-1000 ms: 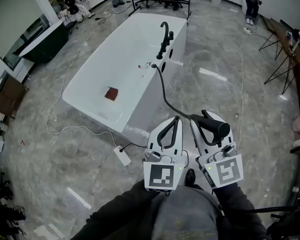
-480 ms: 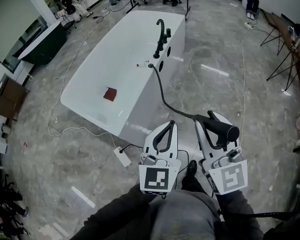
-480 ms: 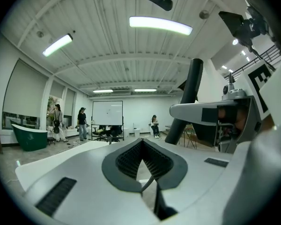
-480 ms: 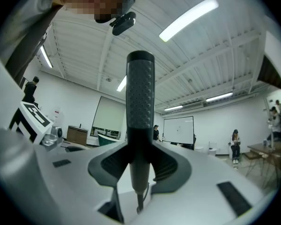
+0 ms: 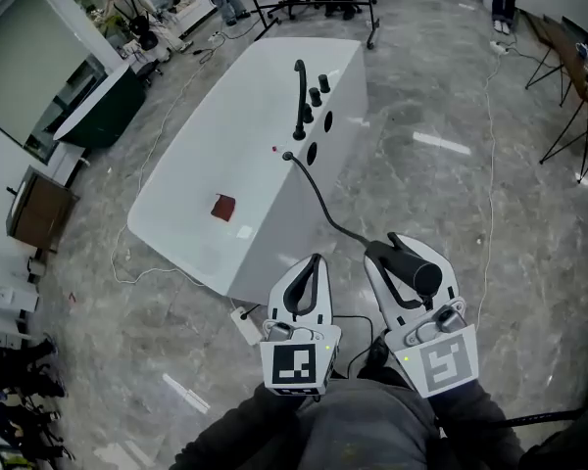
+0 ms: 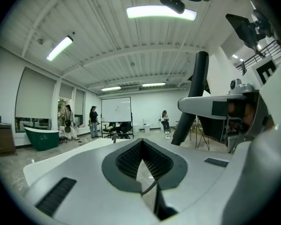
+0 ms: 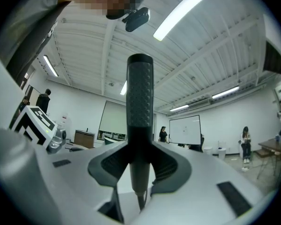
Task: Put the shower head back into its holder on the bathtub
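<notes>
Carry stage: right gripper (image 5: 387,247) clamped on black cylindrical shower head (image 5: 417,272), well short of white bathtub (image 5: 206,164); black hose (image 5: 317,196) runs to tub rim. Left gripper (image 5: 314,262) closed, empty. Next, prob.: approach tub's tap side, line head up w/ holder near black tap (image 5: 300,96); holder itself not made out.

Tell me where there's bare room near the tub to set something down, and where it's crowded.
Bare: inside the bathtub, between the red square and the faucet, and the marble floor right of the tub. Crowded: the rim deck round the faucet, knobs and hose outlet.
</notes>
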### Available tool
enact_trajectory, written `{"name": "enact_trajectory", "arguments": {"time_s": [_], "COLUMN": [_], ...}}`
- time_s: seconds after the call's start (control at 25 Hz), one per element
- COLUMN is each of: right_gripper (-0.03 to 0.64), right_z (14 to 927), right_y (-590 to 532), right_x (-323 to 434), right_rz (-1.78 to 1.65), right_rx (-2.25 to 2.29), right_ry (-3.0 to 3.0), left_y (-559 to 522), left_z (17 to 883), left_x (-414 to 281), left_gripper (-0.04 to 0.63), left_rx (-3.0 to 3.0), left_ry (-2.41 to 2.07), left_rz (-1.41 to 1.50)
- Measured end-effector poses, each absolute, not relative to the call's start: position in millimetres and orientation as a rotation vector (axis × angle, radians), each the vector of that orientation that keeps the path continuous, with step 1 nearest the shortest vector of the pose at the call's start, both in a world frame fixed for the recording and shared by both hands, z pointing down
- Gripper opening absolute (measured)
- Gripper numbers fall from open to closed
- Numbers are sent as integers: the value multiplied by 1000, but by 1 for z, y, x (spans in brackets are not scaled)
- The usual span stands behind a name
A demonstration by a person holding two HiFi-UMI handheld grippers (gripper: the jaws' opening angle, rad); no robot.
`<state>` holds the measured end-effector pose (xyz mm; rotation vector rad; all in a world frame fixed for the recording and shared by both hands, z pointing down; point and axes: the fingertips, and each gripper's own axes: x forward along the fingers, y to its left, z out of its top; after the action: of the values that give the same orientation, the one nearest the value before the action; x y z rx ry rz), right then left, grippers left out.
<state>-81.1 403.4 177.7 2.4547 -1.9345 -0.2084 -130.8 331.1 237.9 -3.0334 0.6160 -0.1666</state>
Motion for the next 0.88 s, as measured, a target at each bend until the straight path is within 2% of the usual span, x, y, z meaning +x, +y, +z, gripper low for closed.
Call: {"name": "enact_trajectory", "arguments": {"time_s": [0.48, 0.88], "right_gripper": [141, 141], "right_z": [193, 188], "right_y": [371, 310], "right_x": [-56, -37], "right_rz": [-156, -179], "right_rx": [2355, 2266], "right_ry": [-2049, -2096], "left_y": [301, 225], "left_z": [261, 271], "left_x": [-111, -72], "left_gripper": [3, 3], "left_rx": [-3037, -3055], "left_ry": [766, 823], "left_rz": [-215, -140]}}
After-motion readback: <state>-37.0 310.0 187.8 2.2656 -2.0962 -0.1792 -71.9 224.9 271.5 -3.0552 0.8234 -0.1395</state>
